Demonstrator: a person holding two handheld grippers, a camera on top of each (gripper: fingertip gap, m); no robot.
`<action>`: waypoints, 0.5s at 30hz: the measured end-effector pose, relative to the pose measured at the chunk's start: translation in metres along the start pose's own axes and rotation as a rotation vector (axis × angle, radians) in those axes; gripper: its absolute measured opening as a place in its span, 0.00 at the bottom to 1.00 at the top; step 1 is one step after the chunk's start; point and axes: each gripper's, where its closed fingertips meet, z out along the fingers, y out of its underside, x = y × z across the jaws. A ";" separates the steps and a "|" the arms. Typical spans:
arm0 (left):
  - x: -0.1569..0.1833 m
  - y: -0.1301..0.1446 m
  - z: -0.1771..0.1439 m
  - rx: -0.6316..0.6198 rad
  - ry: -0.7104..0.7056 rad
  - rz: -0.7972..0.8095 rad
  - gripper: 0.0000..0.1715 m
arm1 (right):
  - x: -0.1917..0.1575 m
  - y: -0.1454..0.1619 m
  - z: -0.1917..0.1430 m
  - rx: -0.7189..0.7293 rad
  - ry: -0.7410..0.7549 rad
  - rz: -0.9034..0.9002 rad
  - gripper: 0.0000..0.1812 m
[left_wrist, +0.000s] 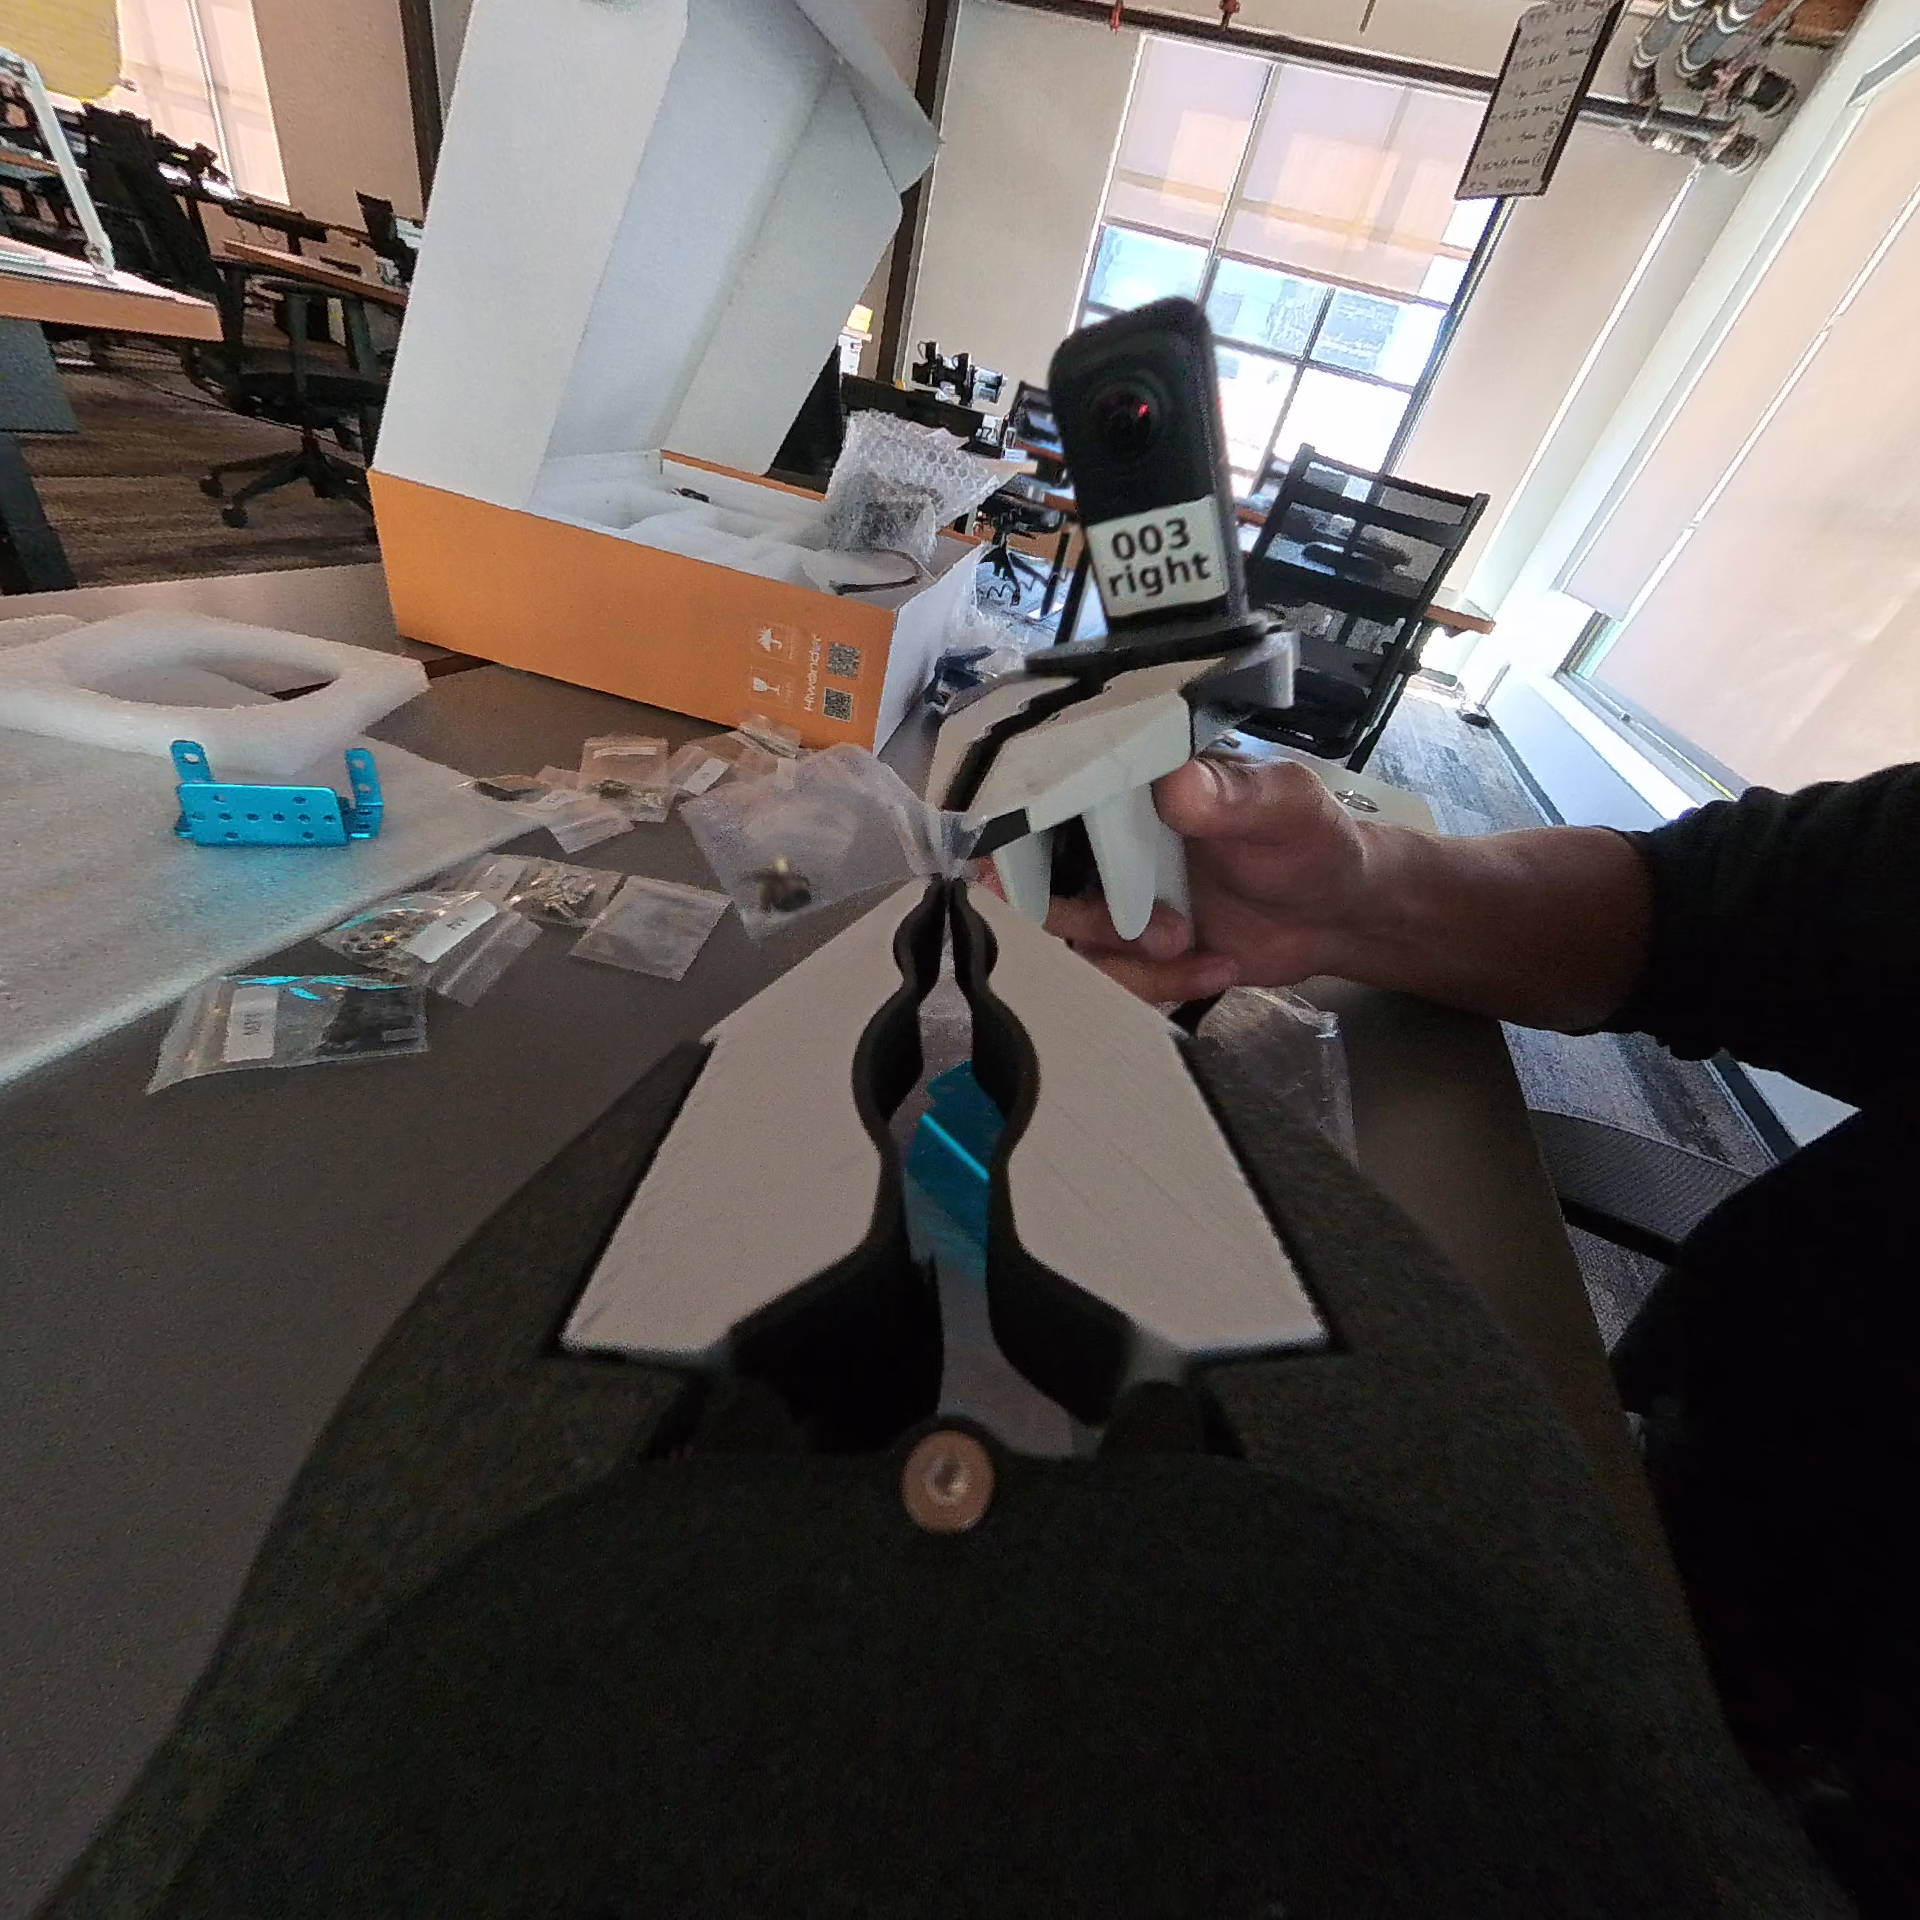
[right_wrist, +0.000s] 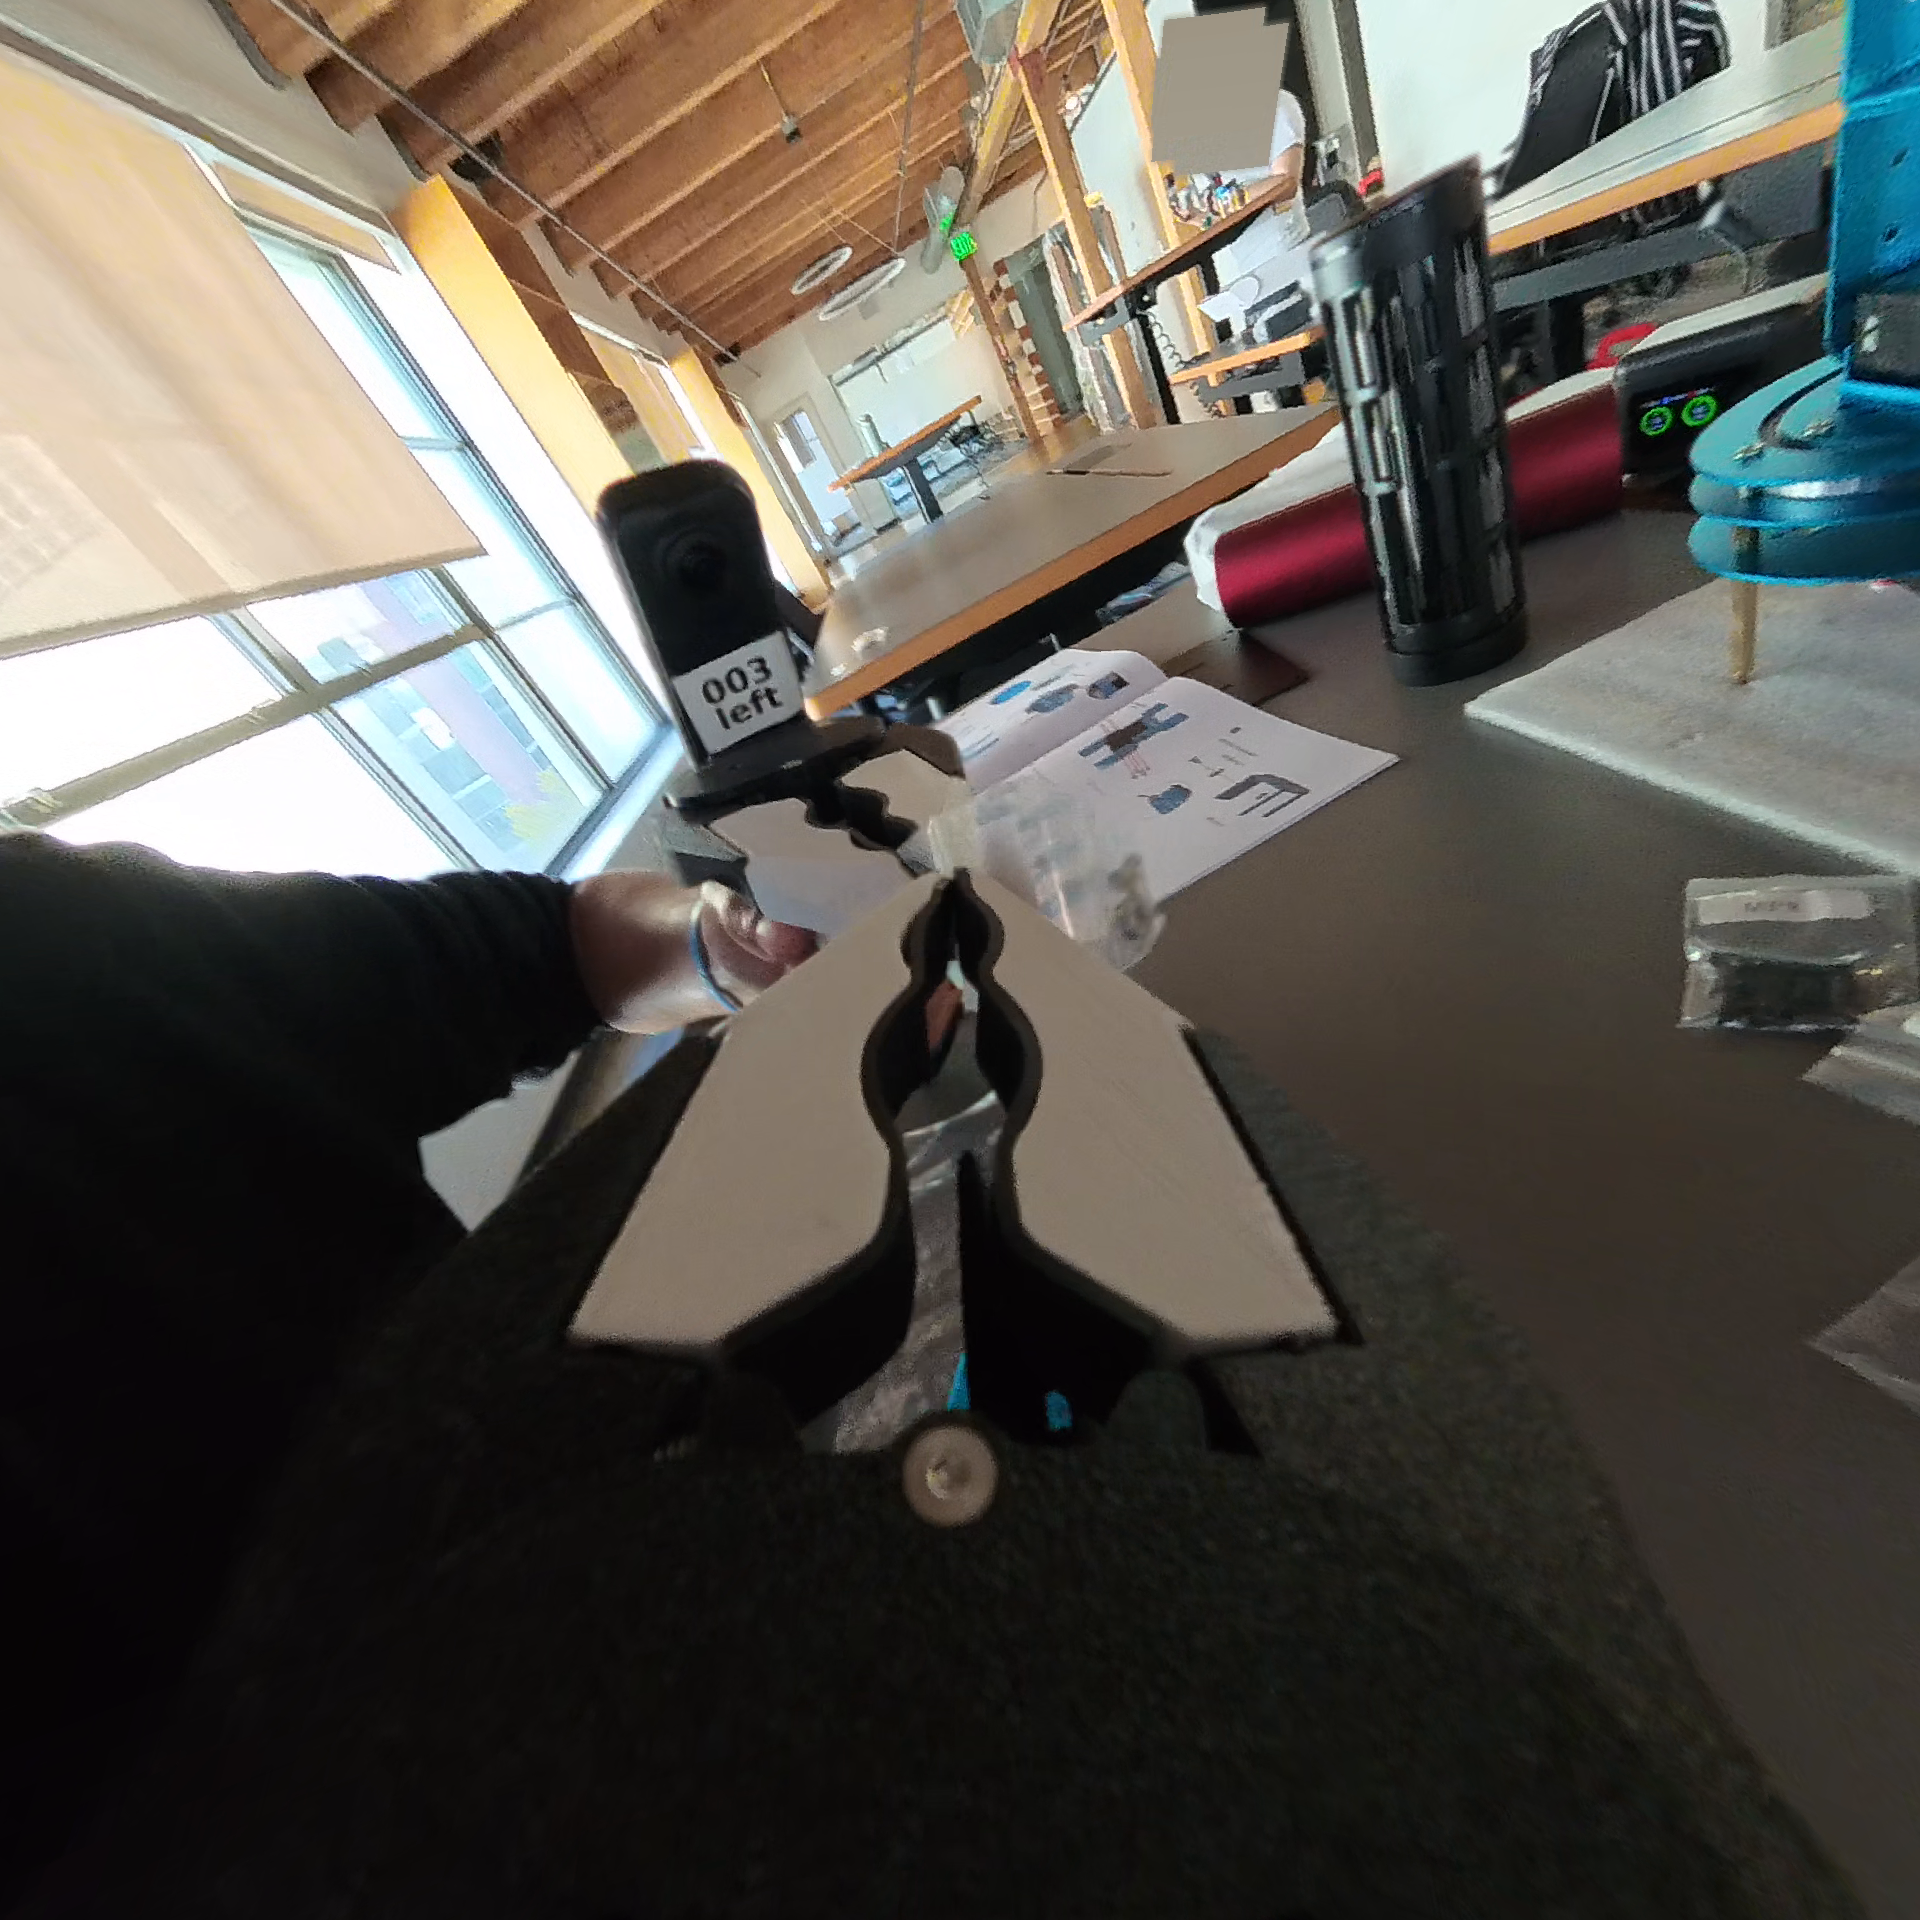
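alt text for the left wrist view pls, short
Left gripper and right gripper, both shut, pinch one small clear plastic bag above a grey table. Behind lie more parts bags, a blue metal bracket on white foam, and an open orange-and-white box.

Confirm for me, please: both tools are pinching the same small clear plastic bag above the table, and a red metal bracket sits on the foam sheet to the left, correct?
Nearly. The bracket on the foam sheet is blue, not red, as the left wrist view shows. The rest holds: the left tool and right tool both pinch the small clear plastic bag above the table.
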 end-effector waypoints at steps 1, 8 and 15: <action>0.000 0.001 0.000 -0.006 0.000 -0.001 0.00 | 0.001 0.001 0.000 -0.014 0.015 -0.027 0.00; 0.000 0.004 0.000 -0.028 -0.010 0.032 0.00 | 0.013 0.005 -0.003 -0.106 0.146 -0.228 0.09; 0.003 0.000 -0.003 -0.043 -0.082 0.231 0.00 | -0.002 0.005 -0.002 -0.132 0.084 -0.280 0.00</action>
